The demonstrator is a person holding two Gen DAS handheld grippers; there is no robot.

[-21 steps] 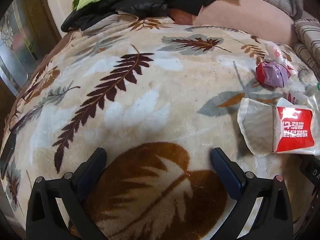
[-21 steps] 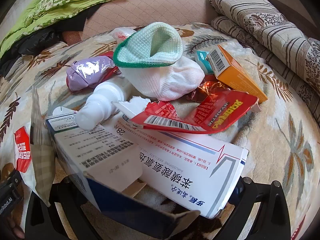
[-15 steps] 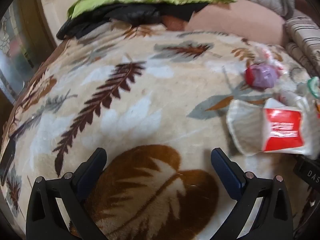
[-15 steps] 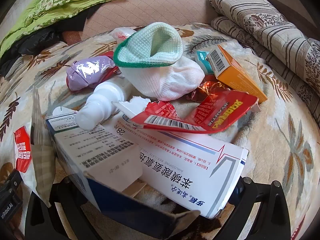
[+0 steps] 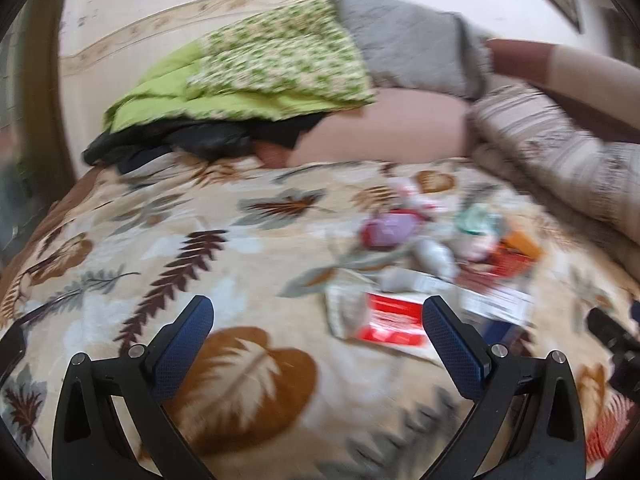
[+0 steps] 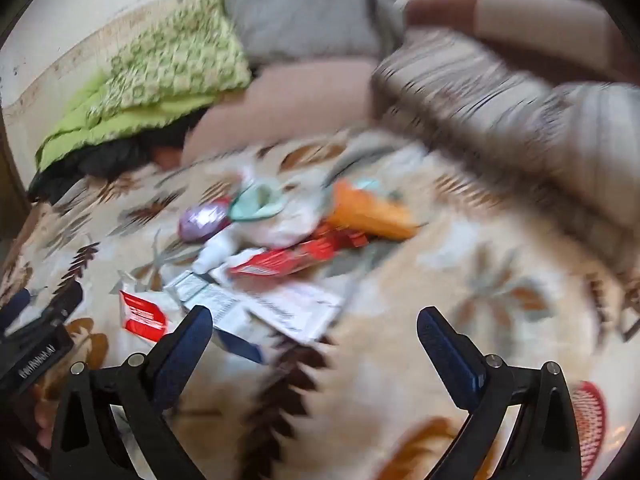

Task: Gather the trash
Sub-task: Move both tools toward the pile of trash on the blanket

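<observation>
Hovering over bed blanket (image 5: pixel 120 280), left hand-held gripper (image 5: pixel 316 320) and right hand-held gripper (image 6: pixel 314 330) both spread wide, empty. Trash pile (image 6: pixel 280 240) mid-frame, slightly left, in right view. Best: slow down, target one light wrapper (image 6: pixel 142 316), pinch edge, avoid snagging blanket.

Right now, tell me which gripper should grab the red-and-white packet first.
Probably the left gripper: the red-and-white packet lies just ahead between its open jaws. In the right wrist view the packet sits left of the right gripper.
</observation>
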